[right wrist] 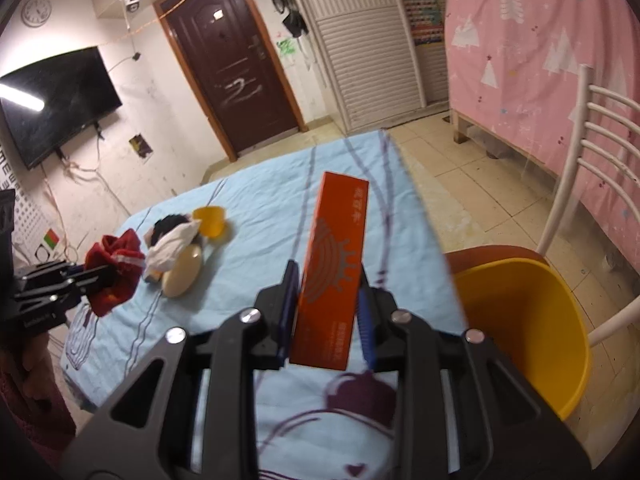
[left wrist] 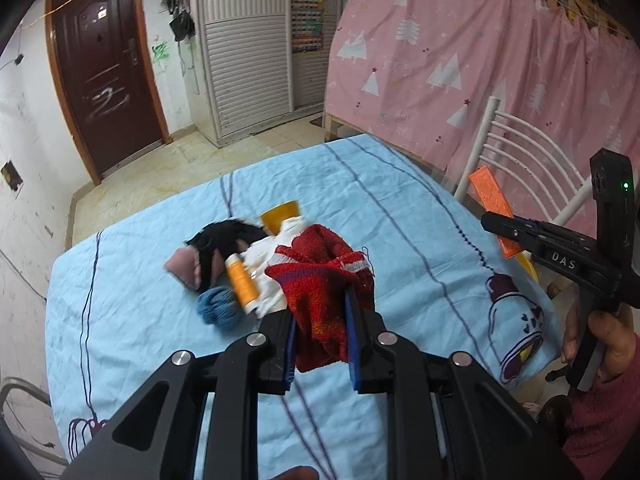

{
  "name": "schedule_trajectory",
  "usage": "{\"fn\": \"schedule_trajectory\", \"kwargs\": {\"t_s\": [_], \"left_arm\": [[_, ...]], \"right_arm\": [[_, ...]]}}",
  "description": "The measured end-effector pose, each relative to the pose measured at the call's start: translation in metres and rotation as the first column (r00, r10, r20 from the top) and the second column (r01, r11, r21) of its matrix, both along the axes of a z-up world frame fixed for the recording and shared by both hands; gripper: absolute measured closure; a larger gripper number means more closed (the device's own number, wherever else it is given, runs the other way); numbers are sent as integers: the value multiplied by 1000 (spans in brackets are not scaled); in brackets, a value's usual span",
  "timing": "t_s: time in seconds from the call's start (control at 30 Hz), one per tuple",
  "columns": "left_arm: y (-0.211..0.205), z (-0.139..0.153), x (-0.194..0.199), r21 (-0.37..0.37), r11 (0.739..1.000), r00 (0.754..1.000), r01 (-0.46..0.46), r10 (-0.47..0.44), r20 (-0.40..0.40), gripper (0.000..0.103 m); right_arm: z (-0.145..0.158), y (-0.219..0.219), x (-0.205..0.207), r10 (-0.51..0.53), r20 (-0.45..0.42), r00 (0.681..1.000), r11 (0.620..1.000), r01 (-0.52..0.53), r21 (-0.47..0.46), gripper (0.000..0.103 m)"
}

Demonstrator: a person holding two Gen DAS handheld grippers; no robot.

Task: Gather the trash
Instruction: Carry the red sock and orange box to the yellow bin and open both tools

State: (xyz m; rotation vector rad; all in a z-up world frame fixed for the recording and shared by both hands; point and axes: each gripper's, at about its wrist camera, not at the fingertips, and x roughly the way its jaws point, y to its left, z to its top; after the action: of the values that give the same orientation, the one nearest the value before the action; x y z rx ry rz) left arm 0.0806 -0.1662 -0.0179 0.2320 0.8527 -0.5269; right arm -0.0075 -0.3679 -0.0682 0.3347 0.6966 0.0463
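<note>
My left gripper (left wrist: 320, 312) is shut on a red knitted cloth (left wrist: 320, 280), which hangs bunched between the blue pads above the table; the red cloth (right wrist: 114, 268) shows at the left of the right wrist view too. My right gripper (right wrist: 328, 280) is shut on a long orange box (right wrist: 334, 264), held upright over the table's right edge; the orange box (left wrist: 490, 196) also appears at the right of the left wrist view. A yellow bucket (right wrist: 520, 320) stands on a chair just right of the box.
On the light blue tablecloth (left wrist: 140, 280) lies a pile: a black cloth (left wrist: 224, 240), an orange thread spool (left wrist: 242, 284), blue yarn (left wrist: 218, 308), a white cloth (right wrist: 172, 244), a yellow cup (right wrist: 209, 220). A white metal chair (right wrist: 580, 152) and pink curtain (left wrist: 460, 52) stand to the right.
</note>
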Motion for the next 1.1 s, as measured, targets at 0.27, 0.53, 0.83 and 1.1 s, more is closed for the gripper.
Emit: {"fn": "schedule_trajectory", "kwargs": {"t_s": [0.27, 0.53, 0.83, 1.1], "left_arm": [[-59, 11, -14, 44, 994, 994, 100, -102, 38, 92], [-115, 13, -31, 89, 975, 977, 204, -208, 47, 92], [-172, 16, -47, 109, 946, 949, 305, -311, 49, 92], [-222, 14, -47, 100, 933, 937, 345, -348, 16, 92]], "right_arm": [[0, -43, -18, -68, 18, 997, 998, 68, 7, 77], [-8, -79, -32, -135, 12, 991, 991, 135, -13, 77], [-22, -114, -43, -191, 6, 982, 982, 191, -12, 77], [-37, -133, -49, -218, -5, 976, 976, 218, 26, 77]]}}
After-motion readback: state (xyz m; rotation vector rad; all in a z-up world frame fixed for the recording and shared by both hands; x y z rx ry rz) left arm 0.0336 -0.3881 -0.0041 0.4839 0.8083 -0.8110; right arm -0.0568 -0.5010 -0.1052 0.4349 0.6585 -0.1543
